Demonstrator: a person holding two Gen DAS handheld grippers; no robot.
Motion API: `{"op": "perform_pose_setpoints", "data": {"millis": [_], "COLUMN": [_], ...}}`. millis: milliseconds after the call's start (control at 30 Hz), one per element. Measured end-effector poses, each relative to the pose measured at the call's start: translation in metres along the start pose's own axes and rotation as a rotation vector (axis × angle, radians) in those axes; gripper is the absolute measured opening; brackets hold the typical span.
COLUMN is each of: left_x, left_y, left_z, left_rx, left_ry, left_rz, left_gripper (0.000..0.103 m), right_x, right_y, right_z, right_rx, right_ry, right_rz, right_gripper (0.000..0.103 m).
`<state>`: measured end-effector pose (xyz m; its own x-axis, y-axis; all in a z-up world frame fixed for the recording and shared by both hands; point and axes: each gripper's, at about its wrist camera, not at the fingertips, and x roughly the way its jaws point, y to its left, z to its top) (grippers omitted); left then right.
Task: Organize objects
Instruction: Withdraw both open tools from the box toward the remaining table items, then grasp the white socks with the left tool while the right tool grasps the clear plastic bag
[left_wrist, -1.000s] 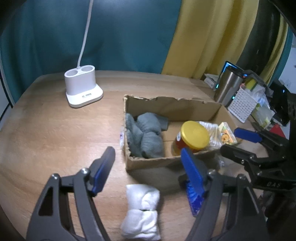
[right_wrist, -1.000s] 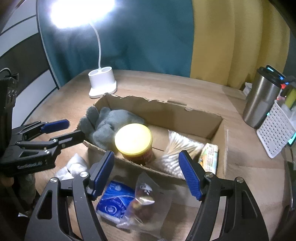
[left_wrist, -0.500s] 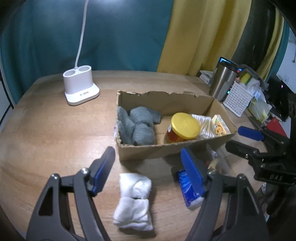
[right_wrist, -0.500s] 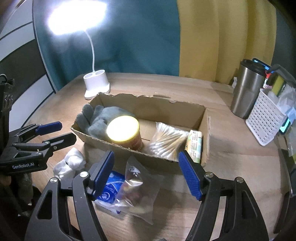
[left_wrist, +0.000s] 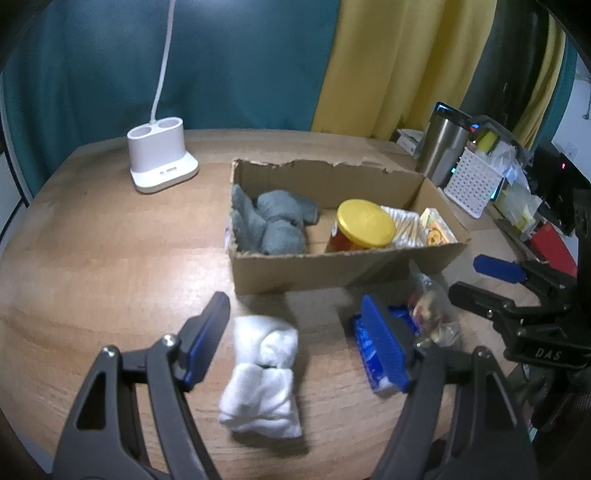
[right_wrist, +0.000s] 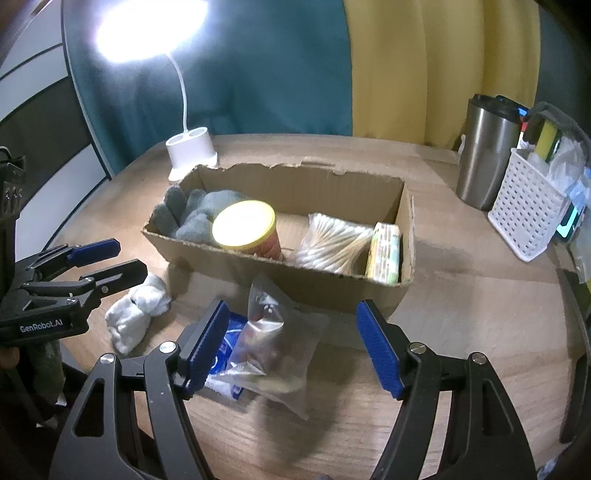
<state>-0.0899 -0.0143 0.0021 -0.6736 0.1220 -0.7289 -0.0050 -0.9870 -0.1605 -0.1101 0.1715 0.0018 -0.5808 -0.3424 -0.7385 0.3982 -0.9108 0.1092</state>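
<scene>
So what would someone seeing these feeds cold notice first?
Probably the torn cardboard box mid-table, holding grey socks, a yellow-lidded jar, cotton swabs and a small packet. Next, the loose things in front of it: a white sock bundle, a blue packet and a clear bag. The glaring desk lamp stands behind.

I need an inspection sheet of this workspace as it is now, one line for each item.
Surface: wooden table, bare at the left.
Job's things: cardboard box holds grey socks, yellow-lidded jar, cotton swabs, a small packet. Outside, in front of it: white socks, blue packet, clear bag.
Clutter: steel tumbler, white basket.
Grippers: left gripper and right gripper open, holding nothing.
Cables: nothing seen.
Surroundings: lit desk lamp, teal and yellow curtains.
</scene>
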Motion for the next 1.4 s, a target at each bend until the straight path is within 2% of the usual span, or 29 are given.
{"op": "perform_pose_setpoints", "data": {"millis": [533,933,1000,1067,1167,1233,1300,1333,1400], "left_x": [0.014,0.037,0.039,0.04,0.039,0.039,0.039,0.039,0.038], "left_y": [0.012,0.02,0.018,0.018,0.02,0.02,0.019,0.018,0.016], "left_z": [-0.02,-0.035,-0.037,-0.039,-0.041,-0.041,-0.042,-0.042,-0.042], "left_rx": [-0.01,0.007,0.021,0.029,0.01,0.013,0.019,0.023,0.024], "left_ry": [0.053,0.134,0.137,0.14,0.13,0.129,0.128,0.127,0.126], "left_rz": [0.035,0.069,0.067,0.071,0.062,0.062,0.06,0.06,0.048], "left_gripper": [0.075,0.075,0.075,0.075,0.074,0.061,0.057,0.052,0.05], "right_x": [0.018,0.034,0.035,0.035,0.036,0.036,0.035,0.035,0.034], "right_y": [0.006,0.002,0.002,0.002,0.002,0.002,0.001,0.001,0.0], "right_z": [-0.014,-0.022,-0.022,-0.022,-0.022,-0.022,-0.022,-0.022,-0.023], "right_rx": [0.016,0.035,0.034,0.033,0.03,0.029,0.03,0.031,0.034], "right_ry": [0.045,0.096,0.099,0.101,0.102,0.099,0.097,0.096,0.094], "right_rz": [0.019,0.032,0.034,0.038,0.038,0.04,0.039,0.038,0.038], "right_gripper": [0.075,0.075,0.073,0.066,0.065,0.064,0.06,0.053,0.052]}}
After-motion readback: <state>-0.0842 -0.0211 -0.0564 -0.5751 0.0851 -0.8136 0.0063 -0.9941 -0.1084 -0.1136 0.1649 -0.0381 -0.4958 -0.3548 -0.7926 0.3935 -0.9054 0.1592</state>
